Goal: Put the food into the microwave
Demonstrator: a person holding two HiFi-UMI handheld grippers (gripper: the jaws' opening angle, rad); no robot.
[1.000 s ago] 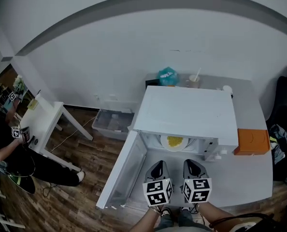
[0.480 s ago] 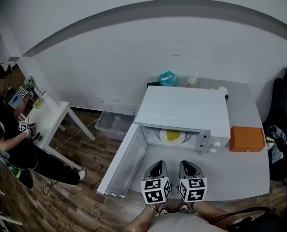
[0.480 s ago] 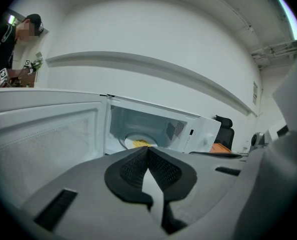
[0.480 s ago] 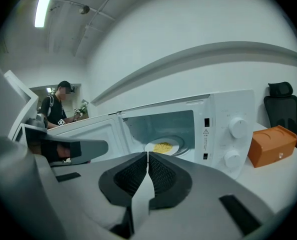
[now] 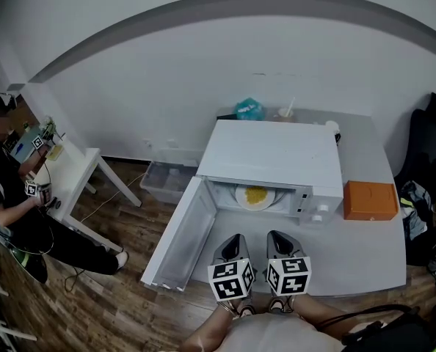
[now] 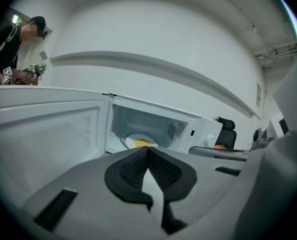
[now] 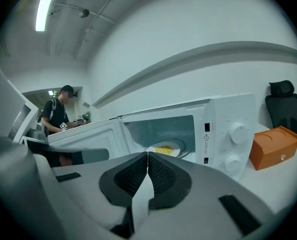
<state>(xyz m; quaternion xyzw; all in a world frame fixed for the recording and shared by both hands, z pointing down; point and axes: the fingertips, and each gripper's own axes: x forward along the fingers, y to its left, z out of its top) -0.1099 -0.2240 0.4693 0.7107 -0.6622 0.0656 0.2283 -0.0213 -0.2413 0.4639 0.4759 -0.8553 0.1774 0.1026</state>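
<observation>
Shutting the door (image 5: 177, 233), ahead and to the left of the left claw (image 6: 148, 150), is probably the step left: push its outer edge steadily until flush. That claw and the right claw (image 7: 148, 155) are pinched shut, empty, touching nothing. Further ahead, the food (image 5: 255, 194) sits inside the microwave (image 5: 277, 156).

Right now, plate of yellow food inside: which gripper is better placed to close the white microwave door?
Left, probably: the left gripper sits beside the open white microwave door; the right gripper is farther.
</observation>
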